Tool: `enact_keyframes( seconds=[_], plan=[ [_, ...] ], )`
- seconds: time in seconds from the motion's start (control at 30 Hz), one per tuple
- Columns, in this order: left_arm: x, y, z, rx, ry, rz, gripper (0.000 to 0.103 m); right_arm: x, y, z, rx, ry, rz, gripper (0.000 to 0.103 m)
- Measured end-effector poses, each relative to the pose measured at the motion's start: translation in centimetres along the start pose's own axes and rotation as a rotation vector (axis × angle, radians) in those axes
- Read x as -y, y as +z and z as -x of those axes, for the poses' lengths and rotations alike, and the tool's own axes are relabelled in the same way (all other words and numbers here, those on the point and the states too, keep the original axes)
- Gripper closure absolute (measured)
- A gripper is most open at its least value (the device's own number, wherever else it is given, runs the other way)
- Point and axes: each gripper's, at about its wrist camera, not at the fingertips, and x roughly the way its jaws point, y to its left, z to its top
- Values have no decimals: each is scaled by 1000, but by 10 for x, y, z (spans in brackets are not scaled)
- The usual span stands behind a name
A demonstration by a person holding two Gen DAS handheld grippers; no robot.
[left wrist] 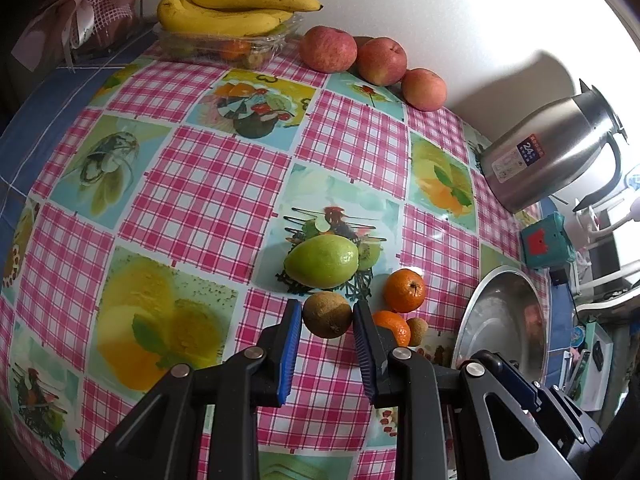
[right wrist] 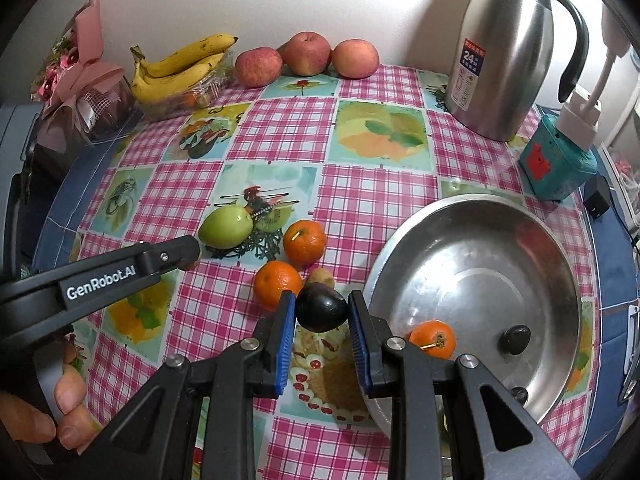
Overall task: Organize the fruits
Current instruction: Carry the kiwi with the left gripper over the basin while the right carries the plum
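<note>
My left gripper [left wrist: 327, 306] is shut on a brown kiwi [left wrist: 327, 314], lifted just above the checked tablecloth. Beyond it lie a green fruit [left wrist: 322, 261], two oranges [left wrist: 405, 290] and a small kiwi [left wrist: 418, 330]. My right gripper [right wrist: 321, 298] is shut on a dark purple fruit [right wrist: 321, 307], held left of the steel bowl [right wrist: 404, 248]. An orange [right wrist: 432, 339] and a small dark fruit [right wrist: 517, 340] lie inside the bowl. In the right wrist view the left gripper [right wrist: 188, 254] comes in from the left, near the green fruit [right wrist: 226, 227].
Bananas [right wrist: 180, 65] on a clear plastic box and three apples [right wrist: 307, 53] line the back wall. A steel thermos jug [right wrist: 504, 52] and a teal box [right wrist: 556, 168] stand behind the bowl. A pink wrapped bouquet [right wrist: 86, 76] sits at the back left. A person's fingers [right wrist: 66, 396] show at the lower left.
</note>
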Motion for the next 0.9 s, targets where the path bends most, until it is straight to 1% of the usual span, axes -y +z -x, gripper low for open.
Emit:
enact_keyframes(
  seconds=[0.27, 0.4, 0.6, 0.7, 0.9],
  plan=[
    [16, -5, 0, -5, -20, -30, 75, 31, 0, 1, -2, -31, -80, 76],
    [30, -10, 0, -12, -39, -59, 75, 58, -3, 3, -1, -66, -146, 76],
    [62, -23, -2, -29, -67, -138, 75, 97, -8, 6, -2, -107, -244, 76],
    [78, -29, -4, -38, -81, -179, 75, 116, -12, 9, 4, -112, -292, 75],
    [101, -39, -9, -44, -85, -249, 75, 142, -17, 13, 10, -117, -362, 75]
  ],
)
